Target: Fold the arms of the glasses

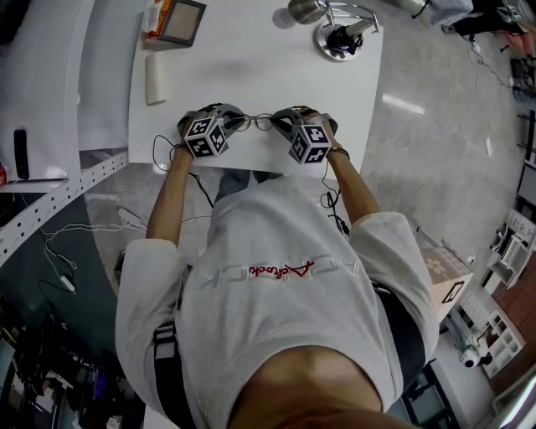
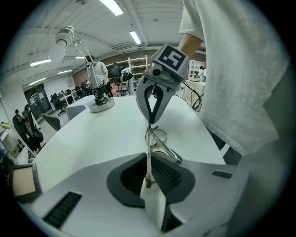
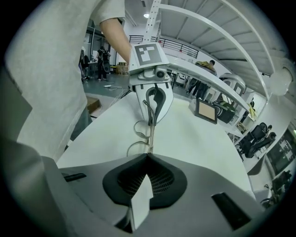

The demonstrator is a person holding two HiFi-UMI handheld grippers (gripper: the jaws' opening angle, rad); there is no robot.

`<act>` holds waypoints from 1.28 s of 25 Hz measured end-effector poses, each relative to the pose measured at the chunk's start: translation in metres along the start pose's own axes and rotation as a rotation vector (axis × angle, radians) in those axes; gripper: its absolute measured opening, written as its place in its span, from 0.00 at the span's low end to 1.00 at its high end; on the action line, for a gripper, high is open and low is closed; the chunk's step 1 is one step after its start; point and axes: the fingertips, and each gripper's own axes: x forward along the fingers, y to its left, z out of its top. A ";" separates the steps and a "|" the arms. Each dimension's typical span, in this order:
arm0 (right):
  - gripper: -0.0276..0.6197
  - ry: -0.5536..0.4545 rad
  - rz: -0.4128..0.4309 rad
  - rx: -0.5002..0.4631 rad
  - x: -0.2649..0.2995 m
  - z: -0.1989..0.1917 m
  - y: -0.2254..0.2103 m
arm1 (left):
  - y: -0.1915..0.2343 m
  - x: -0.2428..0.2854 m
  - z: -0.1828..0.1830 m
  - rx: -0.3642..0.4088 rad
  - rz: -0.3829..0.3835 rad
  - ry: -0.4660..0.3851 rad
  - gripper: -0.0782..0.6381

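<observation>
Thin metal-framed glasses (image 1: 258, 122) hang between my two grippers, just above the near edge of the white table (image 1: 251, 67). My left gripper (image 1: 230, 123) is shut on the frame's left end. In the left gripper view the glasses (image 2: 155, 139) run edge-on from my jaws (image 2: 148, 183) to the right gripper (image 2: 152, 121), and one arm angles out to the right. My right gripper (image 1: 285, 124) grips the other end. In the right gripper view its jaws (image 3: 148, 156) meet on the frame and the lens rims (image 3: 138, 127) curve away to the left gripper (image 3: 151, 121).
A desk lamp's round base (image 1: 339, 40) stands at the far right of the table. A white roll (image 1: 156, 78) and a framed panel (image 1: 180, 21) lie at the far left. The person's torso is close behind the table's near edge.
</observation>
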 end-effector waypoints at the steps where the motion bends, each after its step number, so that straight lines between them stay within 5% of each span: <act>1: 0.07 0.000 0.003 0.003 0.001 0.000 0.000 | 0.001 -0.001 0.000 0.001 0.003 -0.003 0.19; 8: 0.07 0.039 0.035 0.010 0.004 -0.003 0.002 | -0.003 -0.012 -0.012 -0.037 0.029 -0.008 0.19; 12: 0.08 -0.008 -0.013 0.034 -0.003 0.010 -0.008 | -0.005 -0.012 -0.018 -0.054 0.027 -0.013 0.19; 15: 0.16 -0.014 -0.005 0.037 0.004 0.022 -0.016 | -0.006 -0.011 -0.018 -0.045 0.016 -0.008 0.19; 32: 0.11 0.026 0.096 -0.011 0.024 0.033 -0.005 | -0.003 -0.017 -0.019 -0.060 0.023 -0.031 0.21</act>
